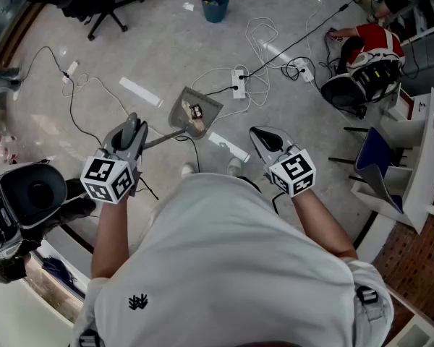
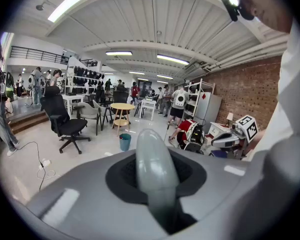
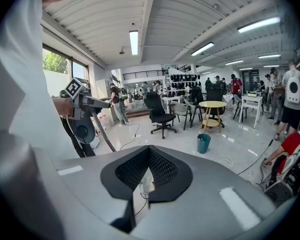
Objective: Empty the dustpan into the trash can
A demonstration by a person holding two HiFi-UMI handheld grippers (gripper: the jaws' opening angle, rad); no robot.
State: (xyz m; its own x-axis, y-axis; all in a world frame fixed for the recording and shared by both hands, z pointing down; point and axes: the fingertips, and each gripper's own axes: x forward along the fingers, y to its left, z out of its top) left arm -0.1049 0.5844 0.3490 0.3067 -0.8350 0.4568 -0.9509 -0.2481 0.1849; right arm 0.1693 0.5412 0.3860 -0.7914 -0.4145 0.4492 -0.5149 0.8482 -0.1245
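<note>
**A:** What has the left gripper [image 1: 132,130] got?

**B:** Its fingers pinch the dustpan's pale handle [image 2: 155,176], which runs up between them in the left gripper view.

**A:** And the right gripper [image 1: 264,136]?

**B:** It sits to the right of the dustpan. Its fingers are pressed together at the tips and hold nothing.

**A:** Where's the dustpan [image 1: 182,105] itself?

**B:** It is held out ahead of the person at the end of that handle. A few bits of debris [image 1: 196,114] lie in its tray. I cannot tell whether it touches the floor [image 1: 159,56].

**A:** What lies past the dustpan?

**B:** Just beyond it is a white power strip [image 1: 238,83] among looped cables [image 1: 264,38]. The teal trash can [image 1: 215,4] stands upright on the floor, well apart from the dustpan and farther off. A black office chair [image 1: 101,6] is far to the dustpan's left.
</note>
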